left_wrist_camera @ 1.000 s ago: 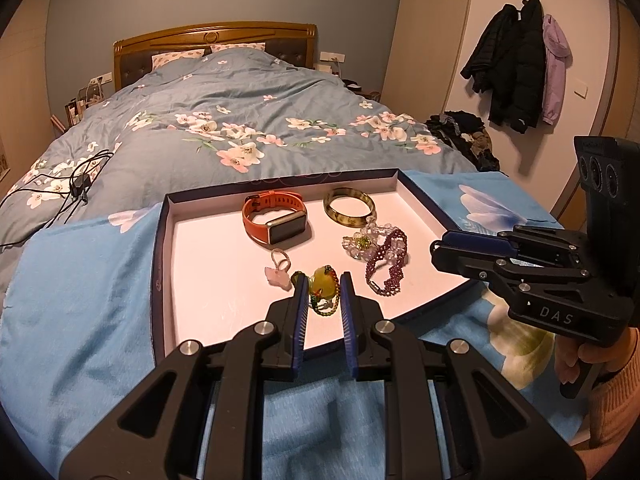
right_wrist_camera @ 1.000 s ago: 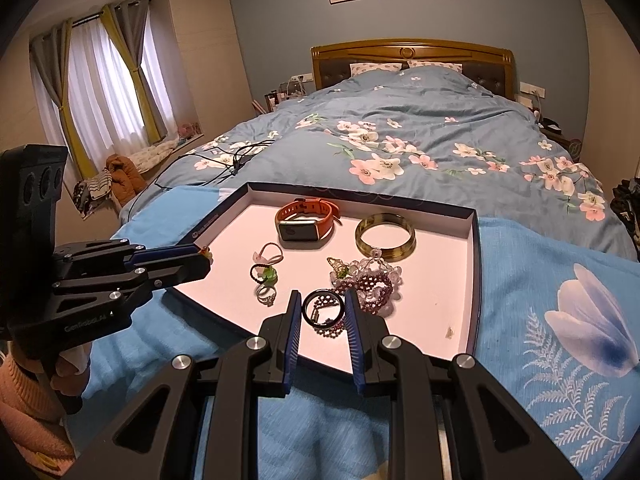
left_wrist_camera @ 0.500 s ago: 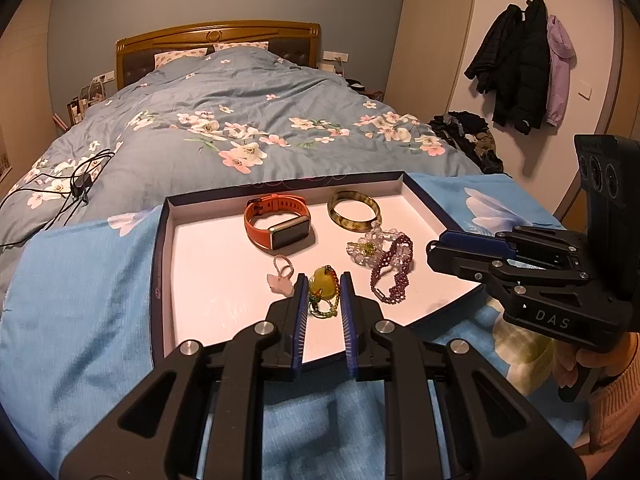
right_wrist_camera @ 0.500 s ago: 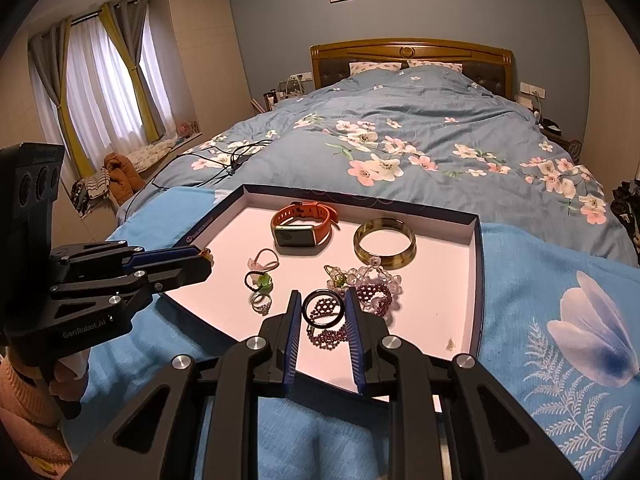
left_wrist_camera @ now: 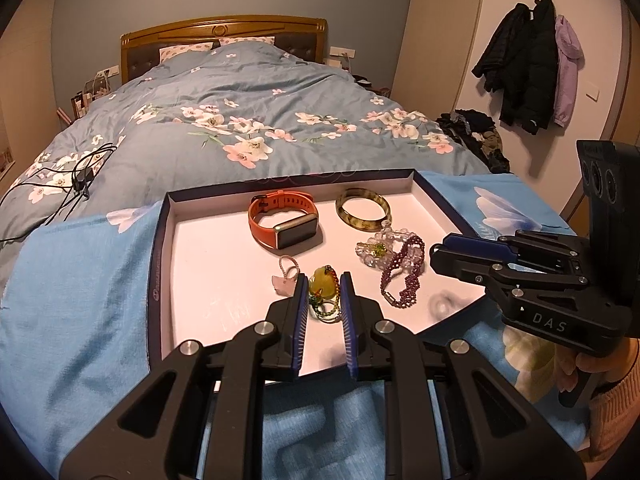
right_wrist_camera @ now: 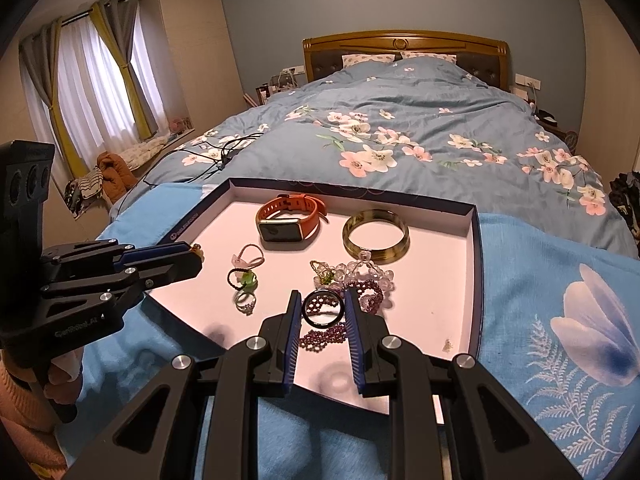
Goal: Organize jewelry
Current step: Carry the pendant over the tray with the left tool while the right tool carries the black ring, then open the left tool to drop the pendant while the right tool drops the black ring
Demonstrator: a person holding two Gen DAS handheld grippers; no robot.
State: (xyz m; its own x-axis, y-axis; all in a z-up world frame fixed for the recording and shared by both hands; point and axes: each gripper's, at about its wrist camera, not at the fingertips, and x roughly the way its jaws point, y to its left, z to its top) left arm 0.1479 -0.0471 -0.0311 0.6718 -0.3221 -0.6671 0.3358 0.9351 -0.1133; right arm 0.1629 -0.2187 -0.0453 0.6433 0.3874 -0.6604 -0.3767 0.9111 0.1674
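Note:
A shallow dark-rimmed tray lies on a blue cloth over the bed. My left gripper is shut on a yellow pendant over the tray's near edge. In the right wrist view the left gripper reaches in from the left. My right gripper is shut on a black ring, held above purple beads. In the tray lie an orange watch, a greenish bangle, clear and purple bead bracelets, a pink charm and a small ring.
The right gripper comes in over the tray's right corner, with a hand under it. A black cable lies on the flowered duvet beyond the tray. Coats hang on the right wall and clothes are heaped below them.
Both grippers keep the same hold and hardly move. The views shift only slightly over the tray.

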